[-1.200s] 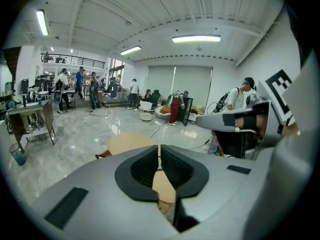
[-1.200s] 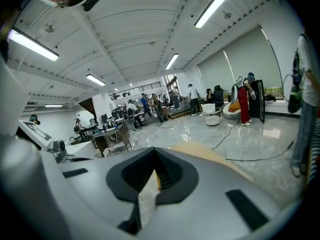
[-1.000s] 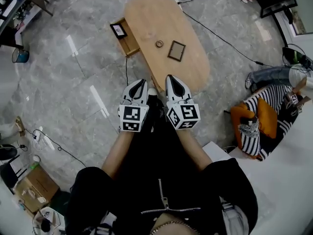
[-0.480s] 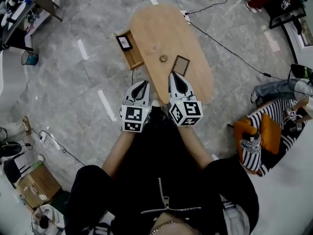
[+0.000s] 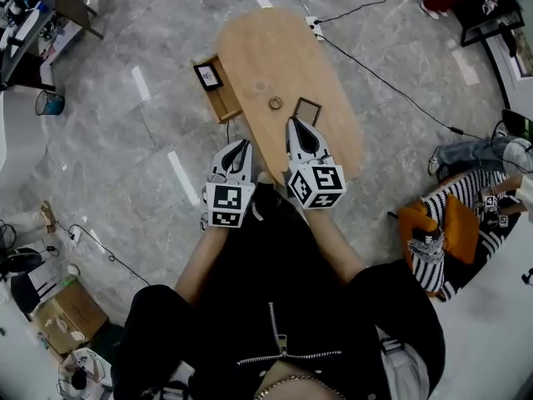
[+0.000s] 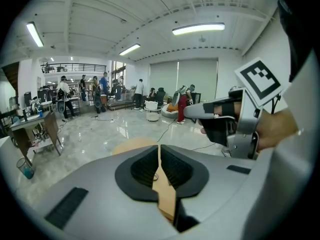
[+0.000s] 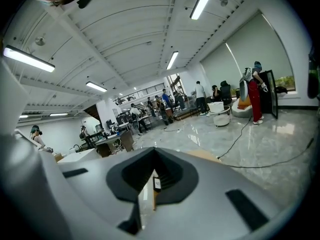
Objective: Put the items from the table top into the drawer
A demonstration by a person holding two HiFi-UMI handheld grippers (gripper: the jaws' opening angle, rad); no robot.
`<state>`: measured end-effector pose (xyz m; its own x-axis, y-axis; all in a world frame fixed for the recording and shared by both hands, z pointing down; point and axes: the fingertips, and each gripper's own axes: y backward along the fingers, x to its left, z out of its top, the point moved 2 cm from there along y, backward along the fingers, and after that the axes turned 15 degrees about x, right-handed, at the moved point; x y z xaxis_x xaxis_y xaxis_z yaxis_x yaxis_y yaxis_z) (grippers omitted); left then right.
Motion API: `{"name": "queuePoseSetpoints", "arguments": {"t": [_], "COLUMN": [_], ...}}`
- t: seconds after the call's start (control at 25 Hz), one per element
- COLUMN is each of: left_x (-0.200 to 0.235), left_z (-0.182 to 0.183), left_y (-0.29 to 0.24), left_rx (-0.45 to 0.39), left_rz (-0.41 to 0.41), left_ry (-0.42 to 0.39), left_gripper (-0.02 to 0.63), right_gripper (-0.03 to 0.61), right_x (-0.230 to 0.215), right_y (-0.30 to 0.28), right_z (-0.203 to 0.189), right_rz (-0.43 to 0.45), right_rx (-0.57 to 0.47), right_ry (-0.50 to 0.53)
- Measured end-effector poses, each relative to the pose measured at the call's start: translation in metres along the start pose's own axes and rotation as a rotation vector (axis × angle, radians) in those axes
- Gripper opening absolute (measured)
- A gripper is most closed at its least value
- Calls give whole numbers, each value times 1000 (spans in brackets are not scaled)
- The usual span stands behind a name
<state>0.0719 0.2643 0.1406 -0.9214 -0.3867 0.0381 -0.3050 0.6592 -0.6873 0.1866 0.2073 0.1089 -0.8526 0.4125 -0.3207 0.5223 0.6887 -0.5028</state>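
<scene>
An oval wooden table [image 5: 287, 65] stands ahead of me on the marble floor. Its drawer [image 5: 218, 90] is pulled out on the left side, and a small framed picture [image 5: 208, 75] lies inside it. On the tabletop are a small ring [image 5: 275, 103] and a dark square frame [image 5: 308, 111]. My right gripper [image 5: 297, 130] is shut and empty, with its tips over the table's near end just short of the frame. The left gripper [image 5: 238, 152] is shut and empty too, over the floor by the table's near-left edge. In the left gripper view the right gripper [image 6: 220, 119] shows at the right.
Black cables [image 5: 391, 82] and a power strip [image 5: 315, 25] lie on the floor beyond the table. Someone in striped clothes [image 5: 454, 215] sits at the right. A cardboard box [image 5: 62, 319] is at lower left, and a desk [image 5: 33, 15] at upper left.
Both grippers have moved forward toward the table. The right one now reaches over the table's near end, close to the dark frame. Both stay shut.
</scene>
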Motion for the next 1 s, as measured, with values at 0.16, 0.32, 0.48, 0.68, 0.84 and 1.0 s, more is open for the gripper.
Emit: {"name": "queuePoseSetpoints", "arguments": {"t": [0.16, 0.32, 0.48, 0.68, 0.84, 1.0], "left_x": [15, 29, 43, 73, 104, 126], "left_z": [7, 17, 32, 40, 41, 41], "left_y": [-10, -28, -51, -73, -87, -99], "left_rx": [9, 13, 14, 24, 41, 60], "left_rz": [-9, -41, -104, -184, -243, -284], "left_ry": [-8, -15, -43, -75, -97, -172], "left_gripper": [26, 26, 26, 26, 26, 26], "right_gripper": [9, 9, 9, 9, 9, 9], "right_x": [-2, -7, -16, -12, 3, 15], "right_y": [-10, -23, -40, -73, -105, -131], "right_z": [1, 3, 10, 15, 17, 18], "right_rz": [-19, -53, -119, -196, -233, -264], "right_rx": [9, 18, 17, 39, 65, 82], "right_ry": [-12, -21, -52, -79, -101, -114]}}
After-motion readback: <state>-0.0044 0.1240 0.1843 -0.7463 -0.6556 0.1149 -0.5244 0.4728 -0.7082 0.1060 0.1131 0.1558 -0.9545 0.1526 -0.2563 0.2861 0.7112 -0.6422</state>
